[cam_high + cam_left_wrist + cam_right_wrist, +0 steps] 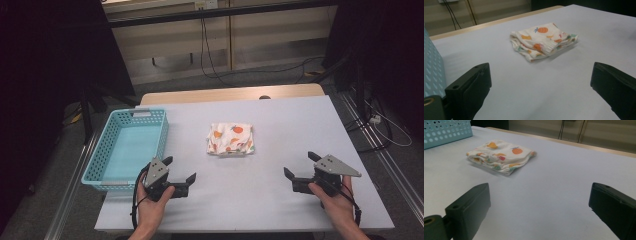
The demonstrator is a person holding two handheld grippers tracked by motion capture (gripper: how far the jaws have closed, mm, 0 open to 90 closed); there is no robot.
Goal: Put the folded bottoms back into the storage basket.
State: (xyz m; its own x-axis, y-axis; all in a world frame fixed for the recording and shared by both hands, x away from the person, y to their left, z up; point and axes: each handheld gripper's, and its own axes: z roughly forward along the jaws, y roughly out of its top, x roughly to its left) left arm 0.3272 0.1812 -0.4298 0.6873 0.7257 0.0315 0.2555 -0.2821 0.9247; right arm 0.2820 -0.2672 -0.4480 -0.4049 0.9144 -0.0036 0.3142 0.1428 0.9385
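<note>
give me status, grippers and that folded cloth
Left gripper and right gripper open, empty, low over the table. Folded fruit-print cloth untouched, mid-table. Blue basket at left, path unobstructed.

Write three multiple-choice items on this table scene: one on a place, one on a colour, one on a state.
1. Where does the folded cloth lie?
A. in the basket
B. on the table's middle
C. between one gripper's jaws

2. What colour is the basket?
A. turquoise
B. red
C. black

3. How do the jaws of the left hand-held gripper and the right hand-held gripper stand?
A. both clamped on the cloth
B. one open, one shut
C. both open, empty

Key: B, the cloth rests on the bare table right of the basket; A, its mesh walls are turquoise; C, both gripper views show jaws wide apart over bare table.
</note>
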